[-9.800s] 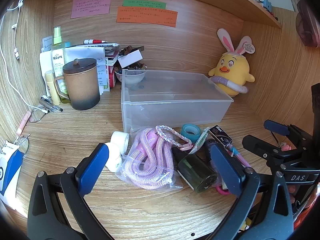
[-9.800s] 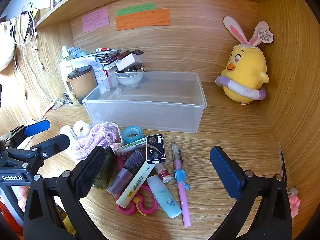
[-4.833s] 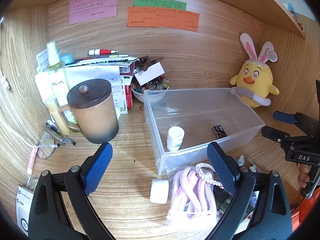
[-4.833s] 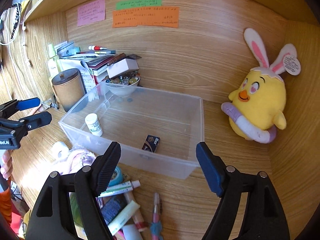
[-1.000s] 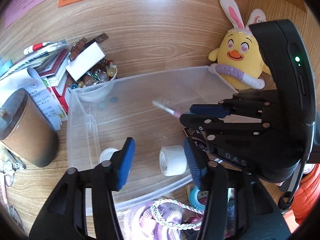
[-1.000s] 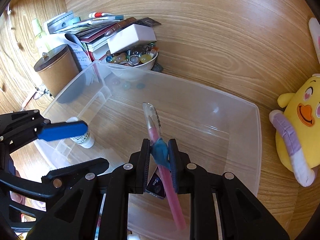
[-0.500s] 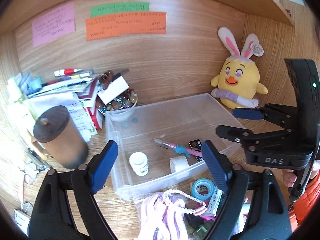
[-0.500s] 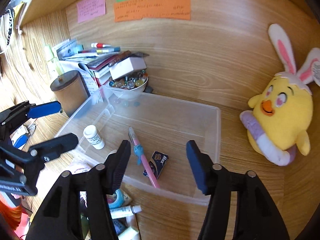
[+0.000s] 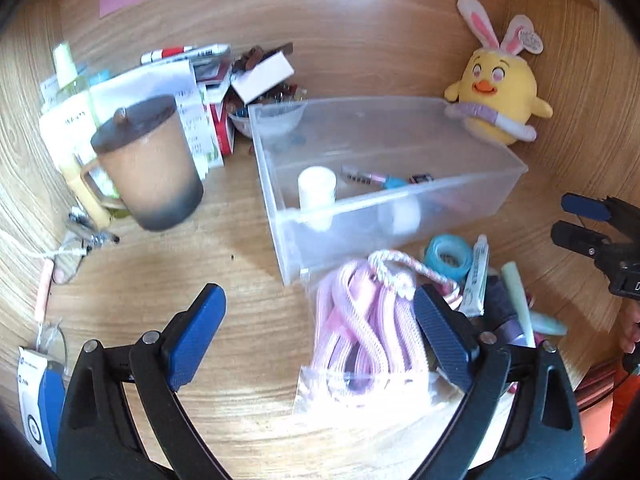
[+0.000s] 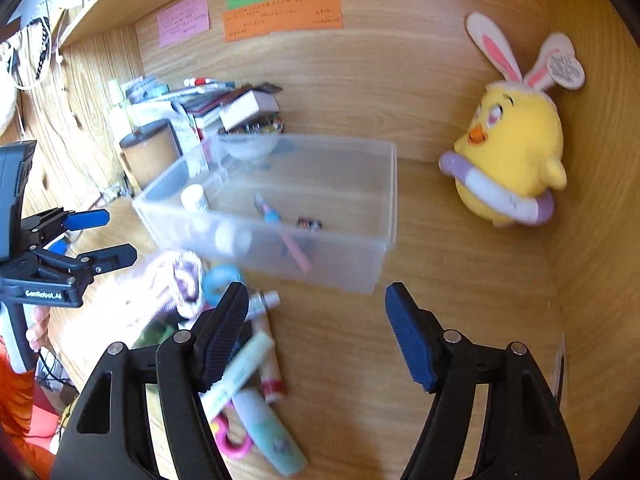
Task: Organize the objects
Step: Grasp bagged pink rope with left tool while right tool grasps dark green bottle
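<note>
While both claws hang spread and empty, the left gripper (image 9: 316, 336) above the bagged pink rope (image 9: 368, 332) and the right gripper (image 10: 316, 328) near scattered tubes (image 10: 240, 372), the clear bin (image 10: 360, 268) holds a white bottle (image 9: 317, 192), pink pen (image 10: 286, 236) and tape roll (image 10: 233, 240).

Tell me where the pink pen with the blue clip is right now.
The pink pen lies inside the clear bin, mid-floor in the right wrist view, between the white bottle on its left and the small black box on its right.
</note>
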`<state>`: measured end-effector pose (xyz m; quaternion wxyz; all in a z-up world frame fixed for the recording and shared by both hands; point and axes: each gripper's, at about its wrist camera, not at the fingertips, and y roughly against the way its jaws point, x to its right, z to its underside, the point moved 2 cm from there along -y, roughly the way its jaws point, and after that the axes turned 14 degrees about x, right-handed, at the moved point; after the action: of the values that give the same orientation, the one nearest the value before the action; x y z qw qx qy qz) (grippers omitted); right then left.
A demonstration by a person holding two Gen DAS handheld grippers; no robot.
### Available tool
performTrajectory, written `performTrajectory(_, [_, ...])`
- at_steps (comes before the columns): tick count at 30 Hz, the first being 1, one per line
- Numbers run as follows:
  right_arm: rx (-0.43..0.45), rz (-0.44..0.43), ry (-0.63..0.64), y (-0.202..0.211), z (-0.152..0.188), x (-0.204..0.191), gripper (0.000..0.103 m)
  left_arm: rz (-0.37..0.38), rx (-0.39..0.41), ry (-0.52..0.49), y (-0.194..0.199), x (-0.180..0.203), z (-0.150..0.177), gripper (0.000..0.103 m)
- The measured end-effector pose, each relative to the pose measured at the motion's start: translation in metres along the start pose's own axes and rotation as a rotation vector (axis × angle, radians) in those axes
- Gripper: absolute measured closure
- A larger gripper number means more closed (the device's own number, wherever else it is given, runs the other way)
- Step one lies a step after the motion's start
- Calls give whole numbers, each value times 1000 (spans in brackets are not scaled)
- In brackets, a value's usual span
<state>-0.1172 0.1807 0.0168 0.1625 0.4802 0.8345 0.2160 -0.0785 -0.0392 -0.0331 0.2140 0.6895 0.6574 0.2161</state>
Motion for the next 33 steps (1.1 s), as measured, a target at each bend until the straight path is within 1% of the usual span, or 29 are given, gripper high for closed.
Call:
performTrajectory(3, [-43, -17, -49, 2, 21, -1, 35, 9, -43, 10, -3, 0, 18, 7])
performTrajectory(7, [-40, -56, -55, 10, 32, -19, 35, 24, -66, 9, -4, 6, 33, 7])
performTrajectory(10, [-19, -117, -25, 16, 32, -45, 35, 21, -53, 7, -2, 8, 34, 7])
performTrajectory(13, [6, -160, 6, 20, 30, -67, 35, 37, -61, 24, -3, 8, 36, 6])
performTrajectory(17, [-9, -188, 36, 12, 35, -88, 35, 68, -81, 46, -9, 8, 34, 5])
performTrajectory(20, [-19, -162, 59, 8, 40, -96, 37, 92, -93, 68, -14, 7, 30, 5])
performTrajectory(25, [-23, -128, 47, 9, 42, -90, 37, 136, -143, 114, -33, 7, 28, 5])
performTrajectory(26, [-25, -131, 40, 10, 42, -88, 37, 132, -146, 113, -35, 6, 29, 5])
performTrajectory(29, [-26, -134, 35, 11, 41, -88, 38, 112, -134, 61, -32, 10, 32, 5])
performTrajectory(30, [-26, -132, 42, 11, 41, -90, 39, 106, -133, 49, -30, 9, 34, 7])
performTrajectory(31, [-27, -134, 50, 10, 41, -92, 39, 103, -132, 37, -27, 9, 36, 12])
performTrajectory(33, [-26, -141, 65, 9, 41, -97, 39, 73, -127, 9, -20, 5, 41, 17])
